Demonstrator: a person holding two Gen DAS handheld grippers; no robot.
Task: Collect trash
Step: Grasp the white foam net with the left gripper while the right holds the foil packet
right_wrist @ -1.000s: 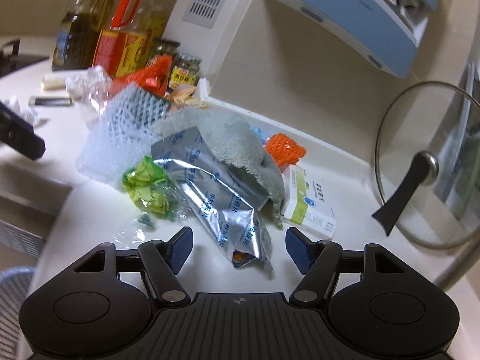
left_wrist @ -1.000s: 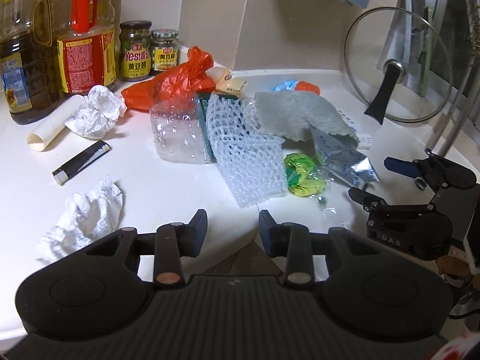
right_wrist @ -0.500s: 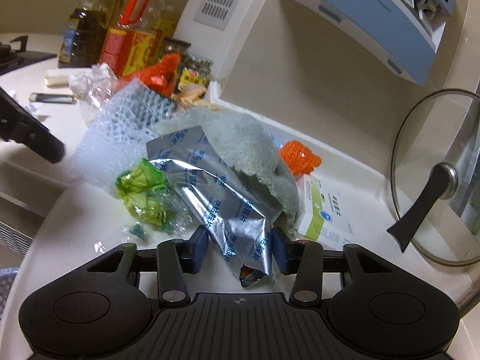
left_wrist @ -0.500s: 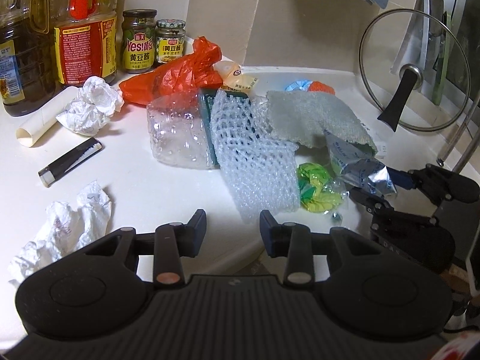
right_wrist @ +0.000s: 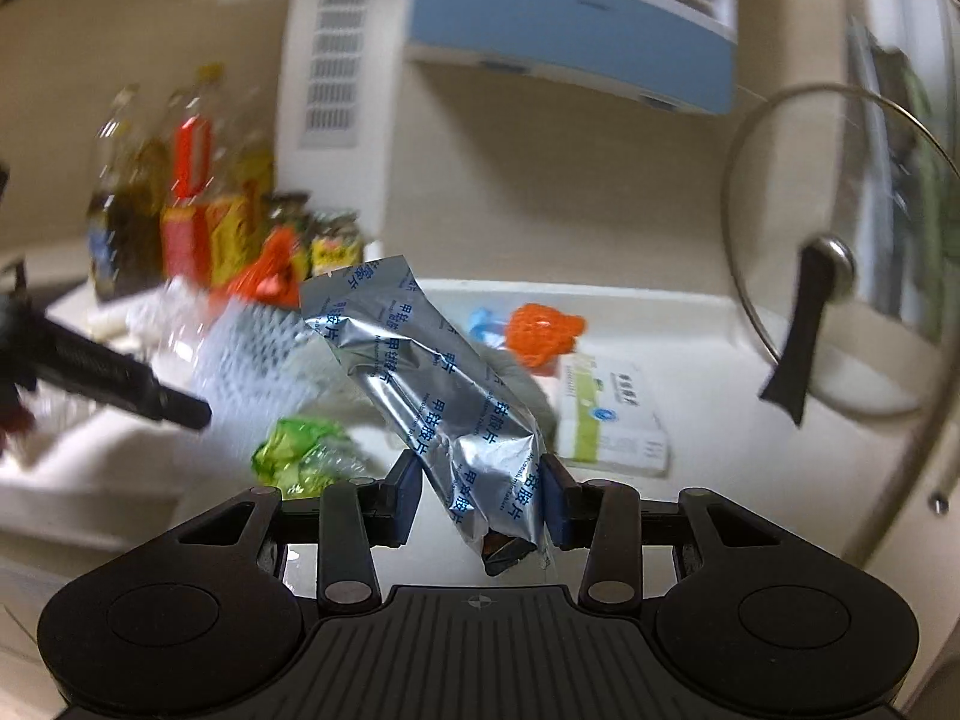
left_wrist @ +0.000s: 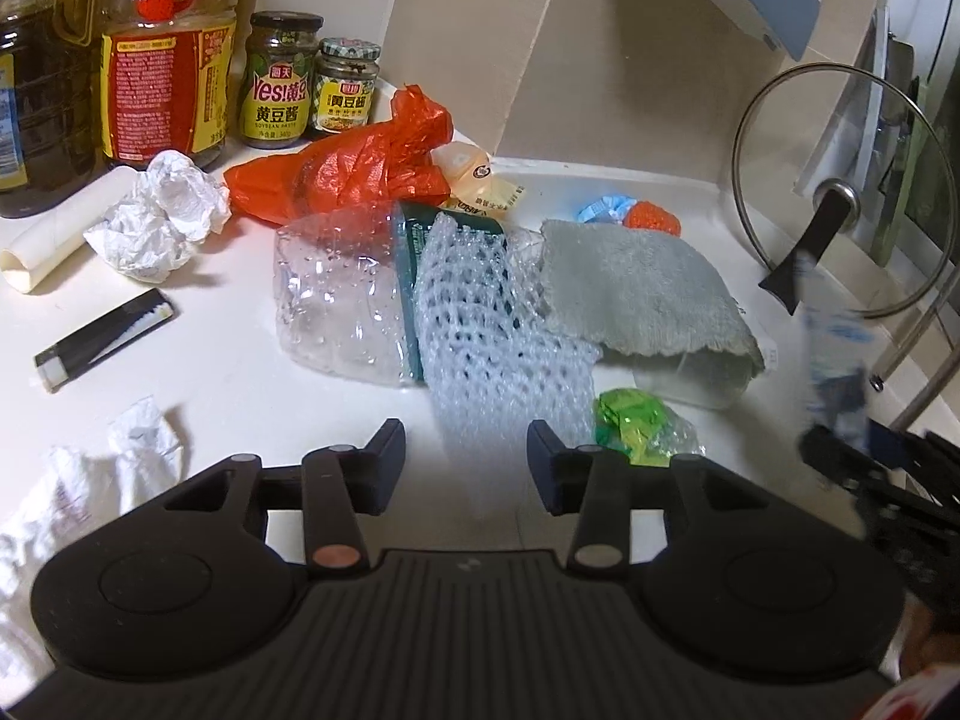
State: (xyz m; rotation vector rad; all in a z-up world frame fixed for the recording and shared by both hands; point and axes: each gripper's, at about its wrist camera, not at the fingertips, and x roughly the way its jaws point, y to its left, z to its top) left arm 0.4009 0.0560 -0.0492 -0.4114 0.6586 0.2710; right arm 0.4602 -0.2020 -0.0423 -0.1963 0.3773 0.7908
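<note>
We hold the right gripper point(right_wrist: 480, 495) with its jaws closing on a crumpled silver foil pouch with blue print point(right_wrist: 432, 384), both pads pressing its lower end, pouch lifted clear of the white counter point(right_wrist: 708, 360) and tilted up-left. Our left gripper point(left_wrist: 465, 462) has jaws opening, part way apart, nothing between them, hovering over the counter's near edge. Just ahead of its right finger sits a crumpled green clear wrapper point(left_wrist: 636, 420), touching a white foam net sleeve point(left_wrist: 498, 348). At the near left edge lies crumpled white paper point(left_wrist: 90, 492); further in, a black lighter-like stick point(left_wrist: 102, 339). Mid-counter: crushed clear plastic bottle point(left_wrist: 336, 306) beside the net, a grey cloth point(left_wrist: 642, 294) draped to the right of it. Behind the right gripper a white-green cardboard box point(right_wrist: 612, 414) lies flat. Further back: a second white paper wad point(left_wrist: 162, 216), white roll tube point(left_wrist: 54, 234), orange plastic bag point(left_wrist: 360, 168), orange mesh ball point(right_wrist: 543, 330). At the back edge stand two sauce jars point(left_wrist: 279, 96) and oil bottles point(left_wrist: 162, 60). A glass pot lid point(left_wrist: 840, 198) leans at the back right corner.
</note>
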